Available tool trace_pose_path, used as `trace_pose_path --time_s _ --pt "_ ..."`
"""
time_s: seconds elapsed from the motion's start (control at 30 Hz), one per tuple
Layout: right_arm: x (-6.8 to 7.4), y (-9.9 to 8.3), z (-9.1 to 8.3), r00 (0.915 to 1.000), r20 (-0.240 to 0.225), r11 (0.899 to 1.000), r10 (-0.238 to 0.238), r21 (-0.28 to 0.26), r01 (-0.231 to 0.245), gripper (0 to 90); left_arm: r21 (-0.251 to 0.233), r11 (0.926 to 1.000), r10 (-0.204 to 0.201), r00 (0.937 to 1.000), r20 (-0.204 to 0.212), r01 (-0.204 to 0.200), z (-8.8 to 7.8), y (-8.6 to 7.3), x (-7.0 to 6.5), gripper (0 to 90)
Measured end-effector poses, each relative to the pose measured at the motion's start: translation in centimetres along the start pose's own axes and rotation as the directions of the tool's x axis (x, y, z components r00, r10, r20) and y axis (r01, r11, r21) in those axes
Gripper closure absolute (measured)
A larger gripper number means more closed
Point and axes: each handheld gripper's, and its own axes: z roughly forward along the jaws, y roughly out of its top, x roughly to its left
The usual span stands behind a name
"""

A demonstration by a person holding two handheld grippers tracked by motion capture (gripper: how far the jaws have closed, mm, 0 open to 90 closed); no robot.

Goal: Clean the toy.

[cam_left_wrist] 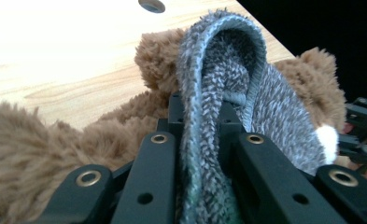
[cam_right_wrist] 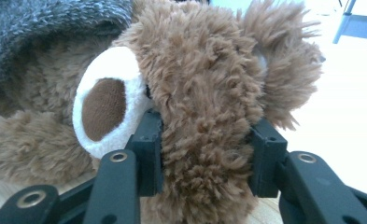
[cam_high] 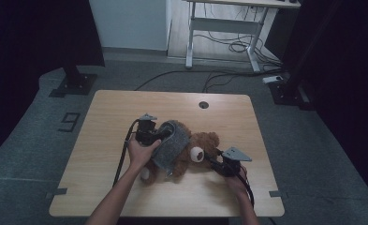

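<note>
The left tool point(cam_high: 165, 132) is pinching the grey cloth point(cam_high: 171, 145) tight at frame centre, draping it over the teddy bear point(cam_high: 198, 152). The right tool point(cam_high: 216, 161) is clamping the bear's head, steadying it on the desk point(cam_high: 111, 122).

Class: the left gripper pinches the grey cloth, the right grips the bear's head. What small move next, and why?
Probably draw the grey cloth further along the bear: the left gripper holds its edge, and the right gripper steadies the head.
</note>
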Motion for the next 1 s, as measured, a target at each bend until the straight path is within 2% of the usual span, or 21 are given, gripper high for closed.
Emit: trace_pose_path --time_s 0.2,0.3,0.4,0.43,0.47,0.57,0.6,0.67,0.7,0.77,0.87,0.9,0.93,0.97,1.0 --pt "-0.2 0.3 -0.7 0.9991 -0.042 1.0 0.011 0.01 -0.01 44.5 -0.007 0.9999 0.014 0.9999 0.011 -0.013 -0.4 -1.4 -0.3 82.1" --pt "-0.4 0.6 -1.3 0.9968 -0.076 1.0 0.025 0.015 -0.024 38.7 -0.027 0.9996 0.0 0.9993 0.037 0.001 -0.7 -2.5 -0.1 82.5" --pt "-0.7 0.9 -1.7 0.9955 -0.082 0.999 0.048 -0.004 -0.048 36.6 -0.033 0.9994 -0.003 0.999 0.044 0.004 -0.7 -2.8 -0.1 82.6" --pt "-1.0 1.5 -2.2 0.9946 -0.078 0.997 0.069 -0.033 -0.071 29.7 -0.04 0.9992 0.003 0.999 0.044 -0.001 -0.8 -3.1 -0.3 82.7" --pt "-1.0 1.5 -2.2 0.9946 -0.078 0.997 0.069 -0.033 -0.071 29.7 -0.04 0.9992 0.003 0.999 0.044 -0.001 -0.8 -3.1 -0.3 82.7" --pt "-1.1 3.3 -2.2 0.9937 -0.077 0.995 0.082 -0.047 -0.086 18.9 -0.057 0.9984 0.007 0.9988 0.048 -0.004 -1.1 -3.9 -0.6 82.7" --pt "-1.1 3.3 -2.2 0.9937 -0.077 0.995 0.082 -0.047 -0.086 18.9 -0.057 0.9984 0.007 0.9988 0.048 -0.004 -1.1 -3.9 -0.6 82.8" --pt "-1.1 4.2 -1.6 0.9946 -0.075 0.997 0.072 -0.008 -0.073 13.8 -0.068 0.9977 0.001 0.9984 0.057 0.003 -1.2 -4.4 -0.6 82.8" --pt "-1.3 4.9 -0.7 0.9939 -0.074 0.996 0.081 0.026 -0.08 10.8 -0.077 0.9969 -0.013 0.9974 0.071 0.018 -1.4 -4.8 -0.6 82.9" --pt "-1.4 5.2 -0.2 0.9929 -0.074 0.995 0.093 0.044 -0.09 7.7 -0.08 0.9965 -0.016 0.9968 0.078 0.022 -1.4 -5.0 -0.6 82.9" --pt "-1.5 5.2 1.3 0.9897 -0.083 0.988 0.117 0.111 -0.107 2.4 -0.08 0.9966 -0.014 0.9964 0.084 0.021 -1.6 -5.3 -0.7 82.9" --pt "-1.5 4.7 2.0 0.9831 -0.111 0.981 0.146 0.143 -0.129 1.2 -0.08 0.9967 -0.01 0.9962 0.087 0.017 -1.7 -5.4 -0.7 83.0" --pt "-1.5 4.7 2.0 0.9831 -0.111 0.981 0.146 0.143 -0.129 1.2 -0.08 0.9967 -0.01 0.9962 0.087 0.017 -1.7 -5.4 -0.7 83.0" --pt "-1.5 4.2 2.1 0.9767 -0.128 0.978 0.173 0.142 -0.154 5.7 -0.082 0.9965 -0.008 0.996 0.089 0.015 -1.8 -5.6 -0.8 83.0" --pt "-1.5 4.2 2.1 0.9767 -0.128 0.978 0.173 0.142 -0.154 5.7 -0.082 0.9965 -0.008 0.996 0.089 0.015 -1.8 -5.6 -0.8 83.0"
